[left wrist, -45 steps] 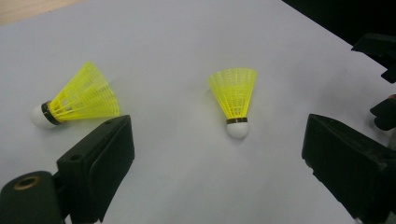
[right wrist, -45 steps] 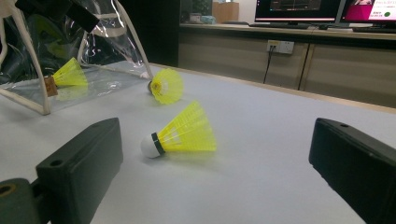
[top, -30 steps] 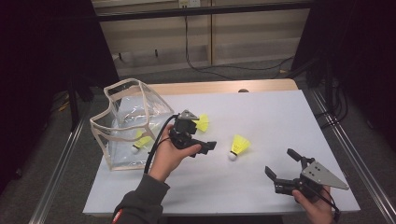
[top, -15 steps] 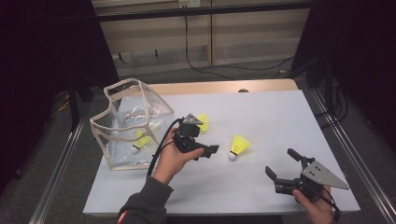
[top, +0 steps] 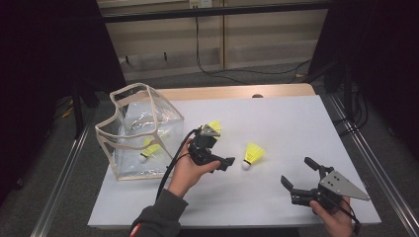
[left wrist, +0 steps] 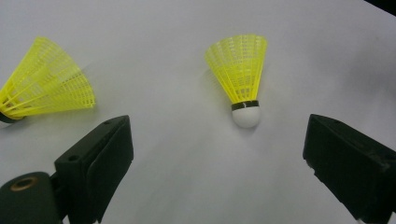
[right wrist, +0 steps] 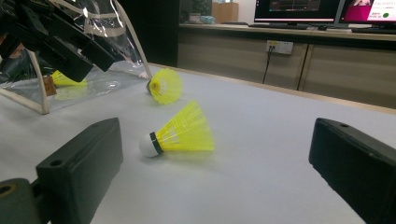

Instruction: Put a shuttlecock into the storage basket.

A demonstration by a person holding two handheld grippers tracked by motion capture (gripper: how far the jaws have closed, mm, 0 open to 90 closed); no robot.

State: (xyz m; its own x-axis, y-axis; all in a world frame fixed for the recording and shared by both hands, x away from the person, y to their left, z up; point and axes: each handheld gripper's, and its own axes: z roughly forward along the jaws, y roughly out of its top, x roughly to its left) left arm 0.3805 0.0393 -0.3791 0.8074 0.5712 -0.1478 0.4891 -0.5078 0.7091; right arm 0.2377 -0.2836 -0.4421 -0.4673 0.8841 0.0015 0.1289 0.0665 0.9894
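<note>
Wooden cabinets (top: pixel 222 34) are lining the far wall, cables (top: pixel 217 69) are trailing across grey floor (top: pixel 163 74), monitors (right wrist: pixel 299 7) are glowing.

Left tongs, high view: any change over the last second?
The left tongs slid slightly right toward the middle shuttlecock, still open, nothing grasped. The right tongs, the shuttlecock by the bag, the one inside it and the clear bag stayed put.

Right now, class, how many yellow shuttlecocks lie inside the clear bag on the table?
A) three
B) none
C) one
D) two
C: the high view shows one shuttlecock inside the clear bag, while the two other shuttlecocks lie outside it on the white table.
</note>
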